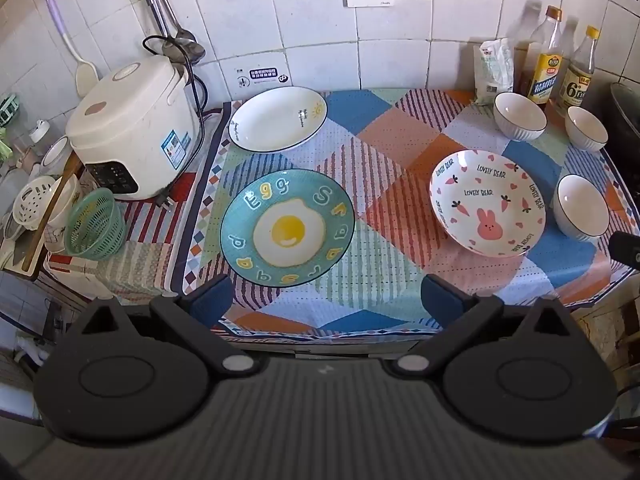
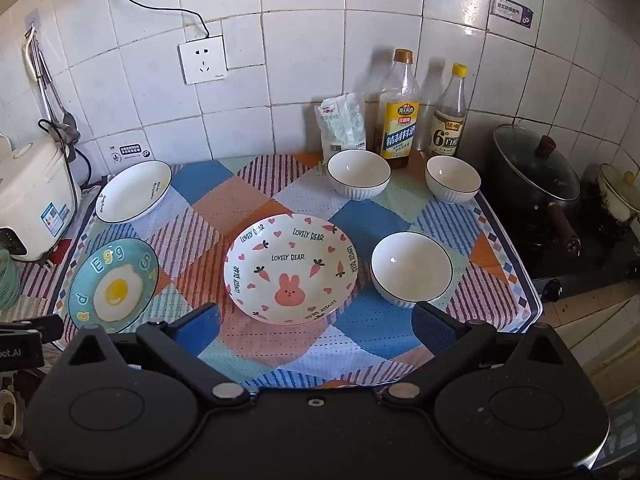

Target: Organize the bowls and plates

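- The left tongs [image 1: 326, 300] hang over the near edge of the table [image 1: 400, 148], spread wide with nothing between them.
- The right tongs [image 2: 316, 328] are likewise held wide apart and empty, above the near edge.
- A patchwork cloth [image 2: 248, 196] covers the table.
- The teal egg plate [image 1: 287, 227] lies just beyond the left tongs, on the left side of the cloth.
- The white plate [image 1: 278, 119] with a dark rim sits behind it, close to the tiled wall and near the rice cooker [image 1: 132, 128].
- The pink bunny plate [image 2: 291, 268] rests flat near the middle of the cloth, just ahead of the right tongs.
- One white bowl [image 2: 412, 268] stands just beside the bunny plate on its right.
- Two more white bowls [image 2: 359, 173] [image 2: 453, 178] stand upright at the back, in front of two bottles [image 2: 399, 120] and a small bag [image 2: 342, 124].
- A lidded black pot [image 2: 536, 172] sits on the stove to the right of the table.
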### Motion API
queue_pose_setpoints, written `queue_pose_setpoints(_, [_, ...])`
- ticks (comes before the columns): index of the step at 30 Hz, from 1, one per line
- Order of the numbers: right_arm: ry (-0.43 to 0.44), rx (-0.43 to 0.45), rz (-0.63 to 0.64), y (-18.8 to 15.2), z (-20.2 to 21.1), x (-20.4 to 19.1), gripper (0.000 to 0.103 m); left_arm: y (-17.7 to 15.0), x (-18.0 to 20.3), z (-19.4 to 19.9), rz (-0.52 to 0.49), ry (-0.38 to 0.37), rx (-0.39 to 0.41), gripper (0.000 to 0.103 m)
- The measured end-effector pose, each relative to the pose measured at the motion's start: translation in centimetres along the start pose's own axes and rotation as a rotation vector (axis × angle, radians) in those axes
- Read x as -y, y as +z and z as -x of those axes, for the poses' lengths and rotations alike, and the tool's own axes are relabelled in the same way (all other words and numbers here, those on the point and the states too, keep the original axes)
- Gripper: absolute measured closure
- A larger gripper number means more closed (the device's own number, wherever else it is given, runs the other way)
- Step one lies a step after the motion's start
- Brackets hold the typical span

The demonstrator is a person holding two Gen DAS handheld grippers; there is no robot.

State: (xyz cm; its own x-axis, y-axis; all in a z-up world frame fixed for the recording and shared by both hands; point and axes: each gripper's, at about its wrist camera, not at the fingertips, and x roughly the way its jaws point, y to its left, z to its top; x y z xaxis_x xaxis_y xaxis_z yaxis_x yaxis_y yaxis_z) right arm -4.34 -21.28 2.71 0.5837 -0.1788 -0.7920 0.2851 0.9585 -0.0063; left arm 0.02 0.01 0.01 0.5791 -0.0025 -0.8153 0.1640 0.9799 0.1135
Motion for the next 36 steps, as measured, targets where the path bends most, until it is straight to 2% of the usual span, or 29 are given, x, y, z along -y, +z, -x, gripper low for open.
queue_pose_setpoints(4, [-0.003, 0.000, -0.001, -0.1, -0.1, 0.1, 0.000, -0.1, 0.0, 0.2, 0.005, -0.008, 0.002, 0.001])
queue_pose_setpoints(6, [-0.005, -0.001, -0.003, -0.1, -0.2, 0.1, 0.000, -1.3, 0.0, -0.7, -0.006, -0.022, -0.006, 0.002])
queue_pose_setpoints(12, [-0.015, -0.003, 0.002, -0.2, 0.1, -0.7, 0.000, -2.4, 0.0, -1.0, 0.012, -0.047, -0.006, 0.003])
queue_pose_setpoints(17, [-0.010, -0.016, 0.003, -0.2, -0.5, -0.3, 0.000, -1.9, -0.1, -1.1, 0.011, -0.030, 0.003, 0.003])
queue_pose_setpoints(21, [-0.029, -0.022, 0.009, -0.2, -0.8, -0.3, 0.000, -1.9, -0.6, -1.0, 0.029, -0.057, 0.025, 0.003])
queue_pose_setpoints(29, [-0.025, -0.027, 0.007, -0.2, -1.2, -0.3, 0.000, -1.8, -0.6, -1.3, 0.040, -0.075, 0.017, 0.001])
queue_pose_setpoints(36, [-0.061, 0.028, 0.025, -0.3, -0.9, -0.5, 0.000, -1.6, -0.5, -1.8, 0.037, -0.076, 0.009, 0.001])
